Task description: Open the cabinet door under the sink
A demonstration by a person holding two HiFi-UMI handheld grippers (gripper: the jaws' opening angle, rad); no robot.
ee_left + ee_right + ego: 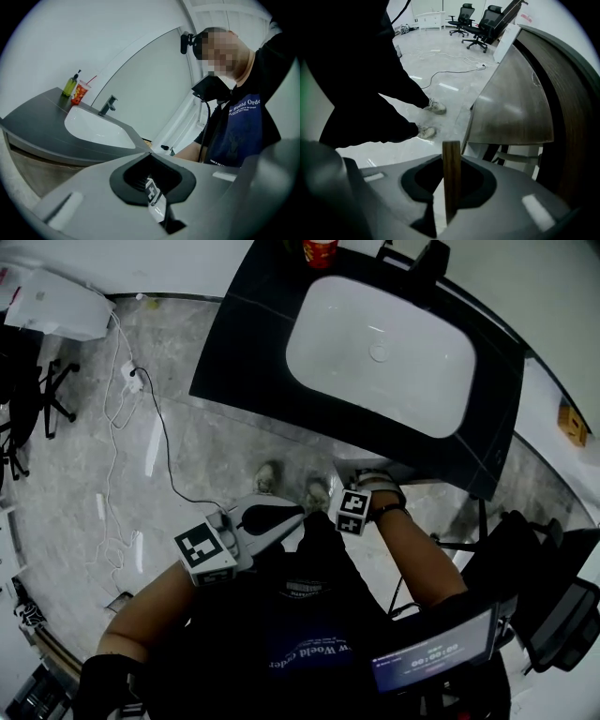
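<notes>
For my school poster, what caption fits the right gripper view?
The right gripper clamps the edge of the wooden cabinet door, with grey floor and the person's shoes beyond.

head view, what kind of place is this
Probably a washroom mock-up in an office or lab: a white sink set in a dark counter with a tap, office chairs across the floor, and a loose cable.

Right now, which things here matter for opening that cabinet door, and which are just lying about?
Job: cabinet door, gripped at its edge by the right gripper; sink.
Lying about: soap bottle, red cup, office chairs.
</notes>
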